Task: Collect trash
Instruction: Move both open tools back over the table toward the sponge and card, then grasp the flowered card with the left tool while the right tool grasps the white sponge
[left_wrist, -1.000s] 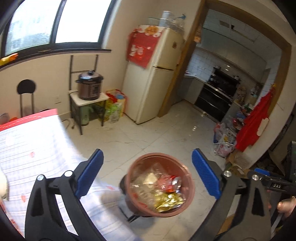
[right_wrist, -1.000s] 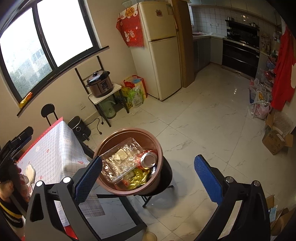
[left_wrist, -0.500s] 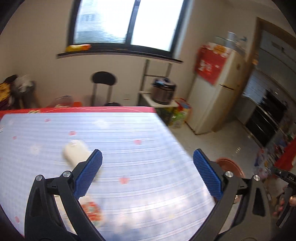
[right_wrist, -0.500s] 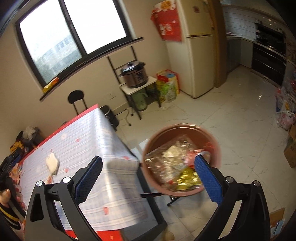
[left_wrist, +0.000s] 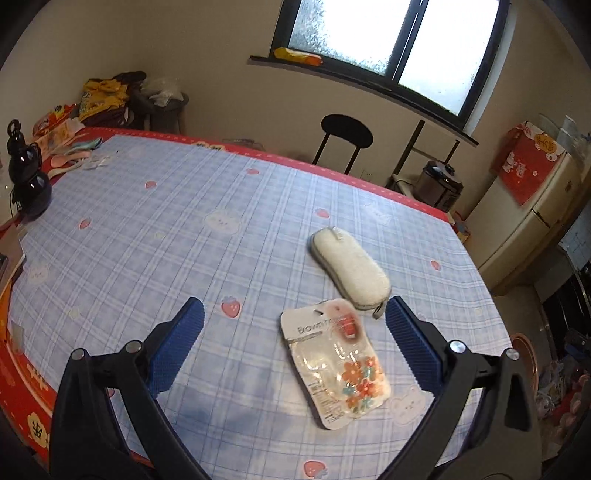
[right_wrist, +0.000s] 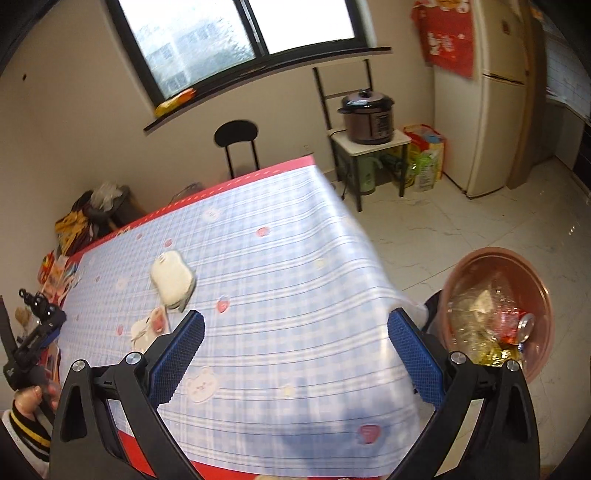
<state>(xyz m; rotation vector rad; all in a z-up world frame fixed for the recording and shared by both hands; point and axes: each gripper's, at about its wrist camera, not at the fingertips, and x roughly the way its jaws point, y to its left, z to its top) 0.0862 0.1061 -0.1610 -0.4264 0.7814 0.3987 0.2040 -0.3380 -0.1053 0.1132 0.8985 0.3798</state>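
A clear plastic package (left_wrist: 334, 363) with orange flower prints lies flat on the blue checked tablecloth (left_wrist: 184, 229), just inside the right finger of my left gripper (left_wrist: 295, 349), which is open and empty above it. A white fuzzy pouch (left_wrist: 351, 267) lies right behind the package. In the right wrist view the pouch (right_wrist: 171, 280) and the package (right_wrist: 147, 326) sit at the left. My right gripper (right_wrist: 295, 349) is open and empty over the table's near part. The pink trash bin (right_wrist: 498, 314), holding wrappers and a can, stands on the floor at the right.
A black lamp-like object (left_wrist: 26, 181) and pastel items (left_wrist: 74, 151) occupy the table's far left corner. A black chair (left_wrist: 345, 142) stands behind the table. A rice cooker (right_wrist: 367, 112) on a small stand and a fridge (right_wrist: 495, 99) are along the wall. The person's hand (right_wrist: 37, 391) holds the left gripper.
Both grippers have swung left, away from the bin and over the table. The left view went from the bin to the package and pouch. Both stayed open.
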